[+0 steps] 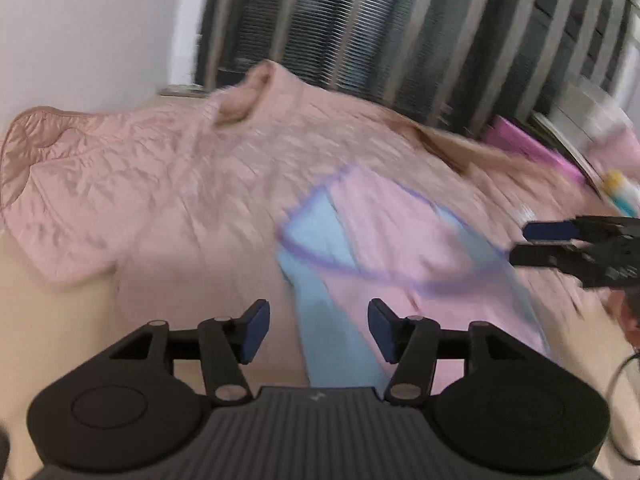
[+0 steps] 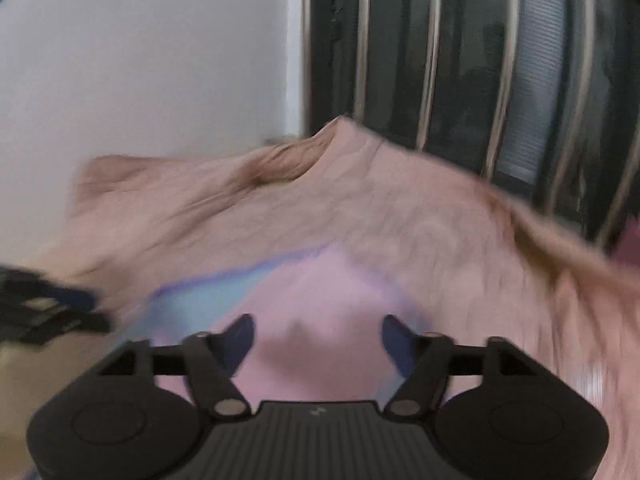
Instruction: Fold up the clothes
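Observation:
A pale pink garment with light blue panels and purple trim (image 1: 400,248) lies on a dusty-pink quilted jacket (image 1: 152,184) spread over the surface. My left gripper (image 1: 318,330) is open and empty, just above the blue panel. My right gripper (image 2: 318,340) is open and empty over the pink garment (image 2: 304,300); it also shows at the right edge of the left wrist view (image 1: 520,242), jaws apart. The left gripper shows blurred at the left edge of the right wrist view (image 2: 92,312). The quilted jacket (image 2: 360,208) fills the far side there.
A window with metal bars (image 1: 380,32) stands behind the clothes, a white wall (image 1: 92,32) to its left. Magenta and yellow items (image 1: 568,160) lie at the far right. The beige surface (image 1: 48,320) shows at the near left. A dark cable (image 1: 624,400) hangs at right.

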The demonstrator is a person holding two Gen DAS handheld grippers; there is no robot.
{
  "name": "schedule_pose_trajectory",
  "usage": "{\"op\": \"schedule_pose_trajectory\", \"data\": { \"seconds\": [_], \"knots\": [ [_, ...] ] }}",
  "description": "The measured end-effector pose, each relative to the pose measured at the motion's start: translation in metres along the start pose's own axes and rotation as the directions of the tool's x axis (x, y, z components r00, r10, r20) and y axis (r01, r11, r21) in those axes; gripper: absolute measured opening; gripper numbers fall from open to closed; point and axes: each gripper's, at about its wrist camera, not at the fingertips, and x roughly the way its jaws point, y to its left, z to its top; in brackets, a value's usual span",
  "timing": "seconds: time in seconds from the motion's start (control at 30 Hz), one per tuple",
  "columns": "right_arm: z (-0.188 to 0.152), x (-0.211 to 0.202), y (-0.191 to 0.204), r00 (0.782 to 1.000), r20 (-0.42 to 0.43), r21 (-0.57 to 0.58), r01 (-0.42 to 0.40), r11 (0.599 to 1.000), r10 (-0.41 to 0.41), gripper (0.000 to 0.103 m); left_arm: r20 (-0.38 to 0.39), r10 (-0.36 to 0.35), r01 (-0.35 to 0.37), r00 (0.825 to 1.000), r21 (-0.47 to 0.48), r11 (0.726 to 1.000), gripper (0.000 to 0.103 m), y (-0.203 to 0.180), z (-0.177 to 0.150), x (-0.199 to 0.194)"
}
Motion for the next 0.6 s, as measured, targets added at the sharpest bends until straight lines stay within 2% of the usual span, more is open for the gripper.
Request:
{"op": "schedule_pose_trajectory", "data": {
  "seconds": [0.03,0.13,0.23,0.27,0.3,0.33,0.37,0.4,0.43,0.5,0.53,0.57,0.6],
  "knots": [
    [-0.018,-0.019,0.003,1.000,-0.013,0.015,-0.014,1.000,0.015,0.072,-0.011,-0.008,0.009,1.000,0.025,1.000,0.058,-0.006,-0.010,-0.009],
    [-0.073,-0.063,0.028,1.000,-0.011,0.070,0.021,0.997,-0.020,0.071,-0.034,0.018,-0.015,0.999,0.079,0.997,0.059,-0.026,-0.043,-0.026],
    [-0.113,-0.078,0.038,0.999,-0.031,0.145,0.039,0.989,-0.034,0.055,-0.064,0.020,-0.008,0.998,0.179,0.984,0.058,-0.050,-0.070,-0.030],
    [-0.123,-0.080,0.037,0.999,-0.029,0.177,0.032,0.984,-0.027,0.047,-0.085,0.006,0.011,0.996,0.197,0.980,0.051,-0.055,-0.076,-0.029],
    [-0.129,-0.079,0.036,1.000,-0.022,0.212,0.011,0.977,-0.006,0.045,-0.091,0.010,0.010,0.996,0.219,0.976,0.043,-0.060,-0.079,-0.027],
    [-0.135,-0.078,0.034,1.000,-0.012,0.247,-0.015,0.969,0.018,0.043,-0.095,0.016,0.008,0.995,0.240,0.971,0.025,-0.065,-0.083,-0.026],
    [-0.138,-0.076,0.034,0.999,0.000,0.275,-0.046,0.960,0.048,0.039,-0.076,0.048,-0.027,0.996,0.262,0.965,0.012,-0.068,-0.086,-0.025],
    [-0.141,-0.075,0.034,0.997,0.013,0.299,-0.079,0.951,0.079,0.036,-0.056,0.082,-0.062,0.995,0.282,0.957,0.008,-0.070,-0.089,-0.025],
    [-0.142,-0.073,0.036,0.996,0.014,0.297,-0.083,0.951,0.083,0.029,-0.047,0.107,-0.091,0.993,0.269,0.959,0.007,-0.067,-0.088,-0.025],
    [-0.143,-0.070,0.045,1.000,-0.024,0.242,-0.012,0.970,0.018,0.015,-0.041,0.115,-0.104,0.993,0.203,0.974,0.007,-0.056,-0.090,-0.034],
    [-0.145,-0.069,0.050,0.999,-0.043,0.221,0.027,0.975,-0.018,0.009,-0.038,0.118,-0.110,0.992,0.170,0.979,0.012,-0.050,-0.090,-0.039],
    [-0.148,-0.073,0.053,0.998,-0.052,0.225,0.041,0.974,-0.030,0.009,-0.023,0.116,-0.112,0.993,0.139,0.984,0.019,-0.048,-0.093,-0.050],
    [-0.151,-0.082,0.057,0.999,-0.034,0.249,0.019,0.968,-0.011,0.010,-0.007,0.114,-0.112,0.993,0.109,0.988,0.024,-0.045,-0.096,-0.062]
  ]
}}
